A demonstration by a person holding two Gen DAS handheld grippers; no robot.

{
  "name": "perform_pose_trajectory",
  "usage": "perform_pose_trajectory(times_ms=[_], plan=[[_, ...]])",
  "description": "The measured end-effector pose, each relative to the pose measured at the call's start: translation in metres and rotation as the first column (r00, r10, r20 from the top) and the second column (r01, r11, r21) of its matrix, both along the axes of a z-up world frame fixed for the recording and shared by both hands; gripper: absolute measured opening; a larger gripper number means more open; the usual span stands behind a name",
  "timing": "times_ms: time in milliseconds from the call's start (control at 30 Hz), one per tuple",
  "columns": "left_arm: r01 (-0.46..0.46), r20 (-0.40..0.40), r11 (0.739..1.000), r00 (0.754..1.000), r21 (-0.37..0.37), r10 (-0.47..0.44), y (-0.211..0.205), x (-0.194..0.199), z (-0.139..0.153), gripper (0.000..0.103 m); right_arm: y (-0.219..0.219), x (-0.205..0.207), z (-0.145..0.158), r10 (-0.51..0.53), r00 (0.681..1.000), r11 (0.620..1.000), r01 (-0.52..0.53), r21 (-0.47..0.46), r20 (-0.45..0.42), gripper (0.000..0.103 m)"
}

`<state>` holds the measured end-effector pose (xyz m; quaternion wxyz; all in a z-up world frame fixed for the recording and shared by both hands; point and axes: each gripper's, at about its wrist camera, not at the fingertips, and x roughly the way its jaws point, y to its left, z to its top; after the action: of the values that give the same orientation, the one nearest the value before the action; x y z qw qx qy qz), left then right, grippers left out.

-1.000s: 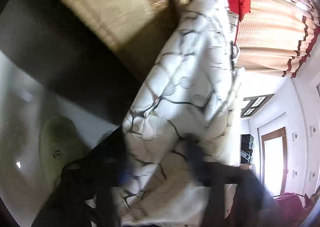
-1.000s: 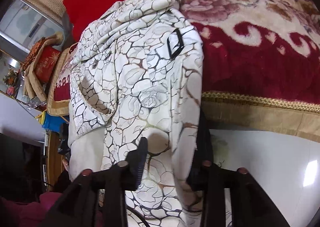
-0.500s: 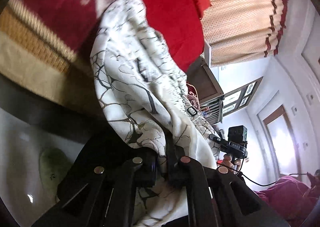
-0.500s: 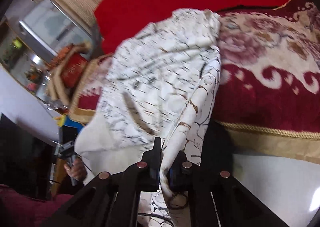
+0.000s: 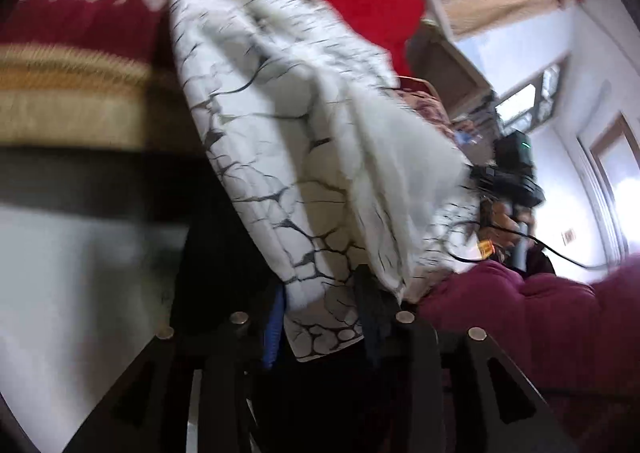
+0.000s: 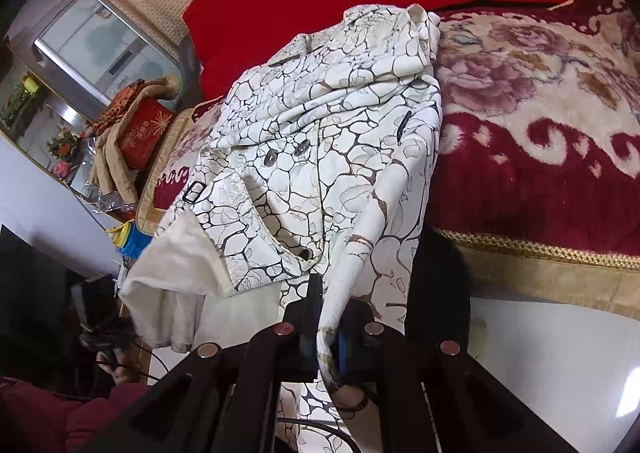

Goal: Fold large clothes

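Your right gripper point(image 6: 330, 337) pinches the coat point(image 6: 320, 157), but your left gripper's point(image 5: 320, 313) jaws are opening around its hem, so that side may drop.

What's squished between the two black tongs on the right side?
A rolled edge of the white coat with black crackle lines, pinched in the right tongs. The right wrist view shows it.
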<state>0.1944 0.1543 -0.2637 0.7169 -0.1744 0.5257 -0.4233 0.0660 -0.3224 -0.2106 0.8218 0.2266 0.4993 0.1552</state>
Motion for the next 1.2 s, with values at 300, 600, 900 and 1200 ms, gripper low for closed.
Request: perform_pose_trajectory(times_ms=[300, 600, 900, 1200], plan=[[-0.152, -0.296, 0.977, 0.949, -0.149, 0.103, 0.012, 0.055, -0.099, 0.080, -0.006, 0.005, -0.025, -0.022, 0.991, 0.998, 0.029, 0.052, -0.129, 0.011], [-0.258, -0.397, 0.912, 0.910, -0.319, 0.119, 0.007, 0.062, -0.118, 0.085, 0.006, 0.002, -0.028, 0.014, 0.985, 1.000, -0.013, 0.004, -0.174, 0.034], [-0.204, -0.179, 0.896, 0.973, -0.395, 0.143, -0.014, 0.075, -0.020, 0.005, 0.017, 0.007, 0.003, 0.040, 0.998, 0.999, -0.041, -0.031, -0.047, 0.005], [-0.202, -0.033, 0.890, 0.978, -0.408, 0.207, -0.026, 0.128, 0.085, 0.005, 0.022, 0.057, 0.054, 0.033, 0.986, 0.995, -0.048, 0.091, 0.162, 0.005]])
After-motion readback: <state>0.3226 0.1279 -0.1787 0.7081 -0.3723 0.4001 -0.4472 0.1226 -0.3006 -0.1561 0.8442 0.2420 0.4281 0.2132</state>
